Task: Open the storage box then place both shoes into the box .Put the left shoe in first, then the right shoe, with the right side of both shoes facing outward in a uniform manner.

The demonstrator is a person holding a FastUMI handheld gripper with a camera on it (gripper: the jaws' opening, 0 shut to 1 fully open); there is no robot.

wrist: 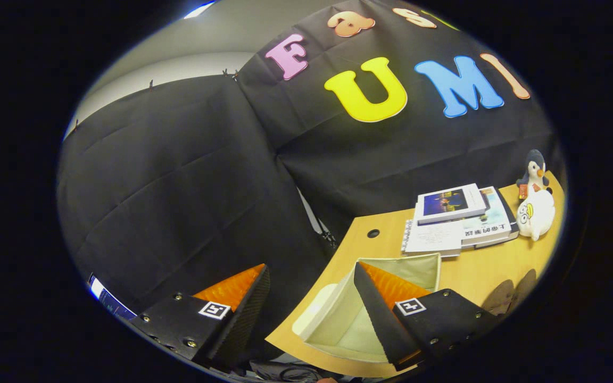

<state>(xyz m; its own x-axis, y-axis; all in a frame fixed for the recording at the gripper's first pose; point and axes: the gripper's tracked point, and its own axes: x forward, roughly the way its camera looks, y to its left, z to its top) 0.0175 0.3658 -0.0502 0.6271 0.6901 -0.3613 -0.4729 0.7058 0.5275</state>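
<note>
A beige fabric storage box (410, 266) stands open on the wooden table (477, 268), its inside bare as far as I can see. A pale flap or lid (314, 315) hangs at its near-left side. My gripper (311, 267) is open and tilted, holding nothing; its right finger lies over the box's opening and its left finger is off the table's edge, in front of the black cloth. Two brownish rounded shapes (510, 293), which look like the shoes, lie to the right of the box beyond the right finger, dim and partly cut off.
A stack of books and booklets (458, 219) lies behind the box. Two plush toys, a white one (536, 214) and a penguin (534, 169), stand further right. A cable hole (373, 233) is near the table's back corner. The table's curved edge runs under my fingers.
</note>
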